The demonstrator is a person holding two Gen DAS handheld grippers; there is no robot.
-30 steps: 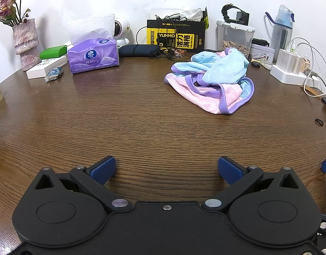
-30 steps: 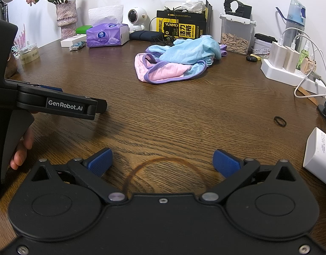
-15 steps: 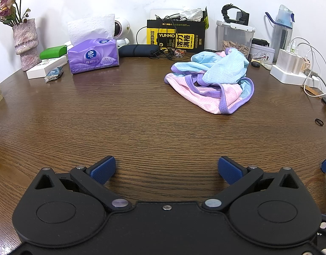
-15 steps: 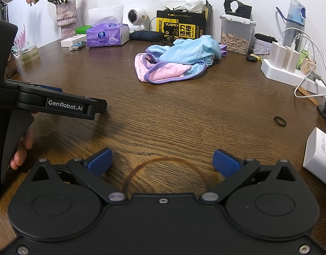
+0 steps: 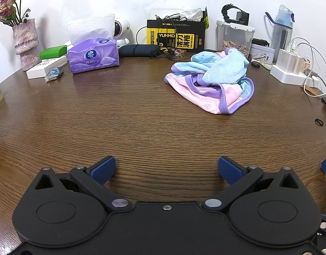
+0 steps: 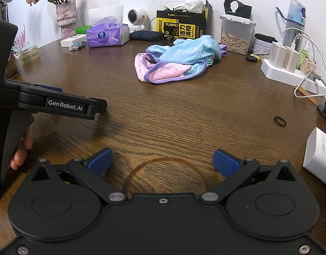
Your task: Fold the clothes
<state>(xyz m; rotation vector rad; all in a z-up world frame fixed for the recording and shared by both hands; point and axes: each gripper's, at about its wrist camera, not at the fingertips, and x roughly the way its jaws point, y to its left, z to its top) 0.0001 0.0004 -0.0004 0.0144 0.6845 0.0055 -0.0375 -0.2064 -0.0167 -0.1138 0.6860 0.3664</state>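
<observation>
Both the left gripper (image 5: 166, 167) and right gripper (image 6: 162, 161), jaws wide and empty, face crumpled clothes (image 5: 214, 85) toward the tabletop's (image 5: 120, 116) far edge, folds hiding their shape.

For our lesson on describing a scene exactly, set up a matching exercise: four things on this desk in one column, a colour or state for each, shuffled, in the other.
Things:
1. tissue box
2. crumpled garment
3. left tongs
4. hair tie

Colour or state:
A. pink and light blue, in a heap
B. black, lying on bare wood
C. purple, a tissue sticking up
D. open, holding nothing

Pairs: 1-C, 2-A, 3-D, 4-B
</observation>
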